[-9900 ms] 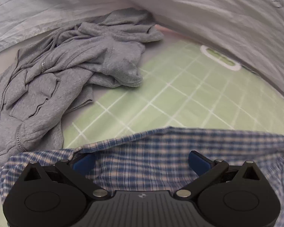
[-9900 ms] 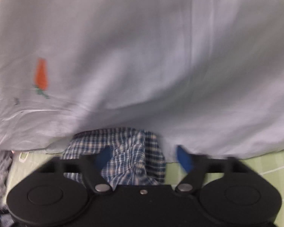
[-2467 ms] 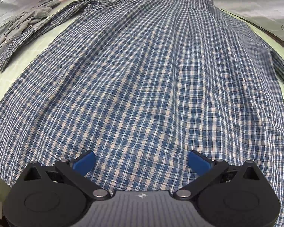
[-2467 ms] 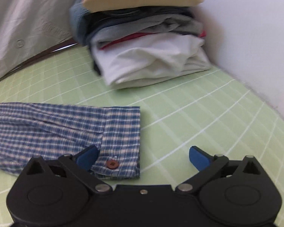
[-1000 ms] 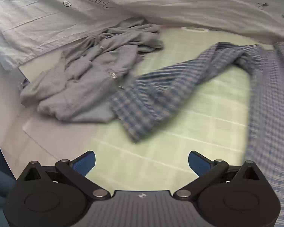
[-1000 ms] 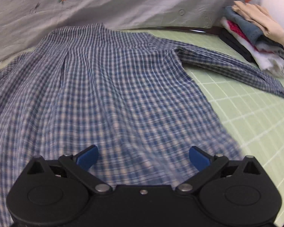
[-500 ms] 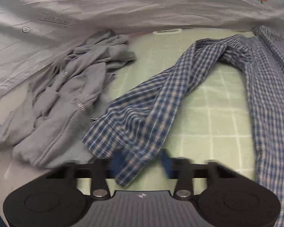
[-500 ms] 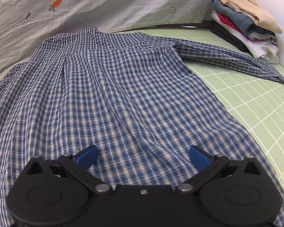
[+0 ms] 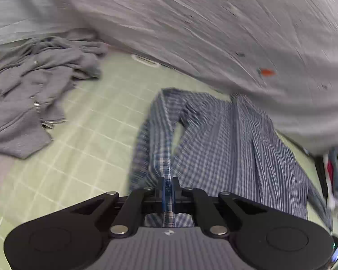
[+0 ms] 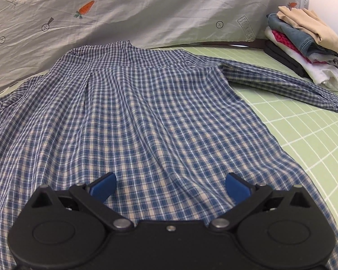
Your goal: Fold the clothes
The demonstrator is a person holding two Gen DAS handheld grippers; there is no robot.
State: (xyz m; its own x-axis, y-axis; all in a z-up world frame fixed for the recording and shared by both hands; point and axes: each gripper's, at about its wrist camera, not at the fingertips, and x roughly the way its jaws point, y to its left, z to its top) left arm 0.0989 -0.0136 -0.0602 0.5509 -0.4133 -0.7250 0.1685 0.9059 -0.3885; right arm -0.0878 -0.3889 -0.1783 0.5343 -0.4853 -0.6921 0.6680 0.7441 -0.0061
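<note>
Since a second ago your left gripper (image 9: 168,185) went from wide open over the mat to clamped tight on the cuff end of the plaid shirt's left sleeve (image 9: 162,139), and it has come up a bit with the cloth trailing out of the jaws. My guess is you pinched the cuff so you can swing that sleeve in over the back panel, which is the usual first fold.

Your right gripper (image 10: 170,185) is spread wide, holding nothing, just hovering low over the hem of the plaid shirt (image 10: 146,112). Looks like it's parked there to pin the body or wait its turn.

The shirt itself lies back side up, spread pretty flat on the green grid mat (image 10: 308,130), collar toward the far cloth backdrop (image 10: 146,11), with the right sleeve (image 10: 281,83) stretched out toward the folded stack (image 10: 304,45) in the corner. The stack is close to that cuff, but I can't tell whether they touch.

Off to the left, the grey hoodie (image 9: 33,85) sits crumpled, well apart from the shirt, presumably next in line.

Hard to read: the left view is motion-smeared, so the sleeve's twist and where it joins the shoulder are mush. The shirt's front and buttons are hidden underneath, and the near hem is cut off by the gripper body.
</note>
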